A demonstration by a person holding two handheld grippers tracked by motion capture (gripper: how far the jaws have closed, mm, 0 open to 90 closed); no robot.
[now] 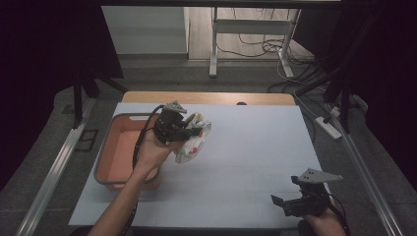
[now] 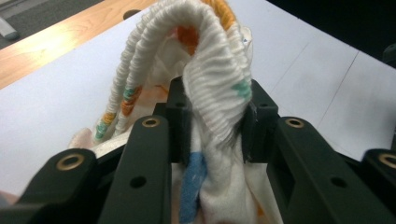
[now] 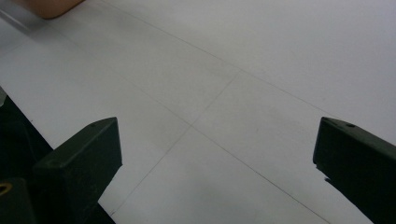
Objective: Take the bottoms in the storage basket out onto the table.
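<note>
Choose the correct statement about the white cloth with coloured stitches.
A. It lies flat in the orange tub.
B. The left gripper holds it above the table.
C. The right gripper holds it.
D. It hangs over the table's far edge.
B: the left gripper is shut on the cloth, lifted beside the tub, while the right gripper stands open, with nothing between its fingers.

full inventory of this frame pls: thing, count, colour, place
sock: 1, white ribbed knit with orange, teal and blue marks, clamped in the left gripper, held just right of the bin
bin: 1, salmon inside with grey rim, left side of the table
table: 1, pale sheet over a wooden top, centre
desk frame: 1, white, on the floor beyond the table
power strip: 1, white, floor at right
left gripper: 1, black, shut on the sock
right gripper: 1, black, jaws open, near right of the table
</note>
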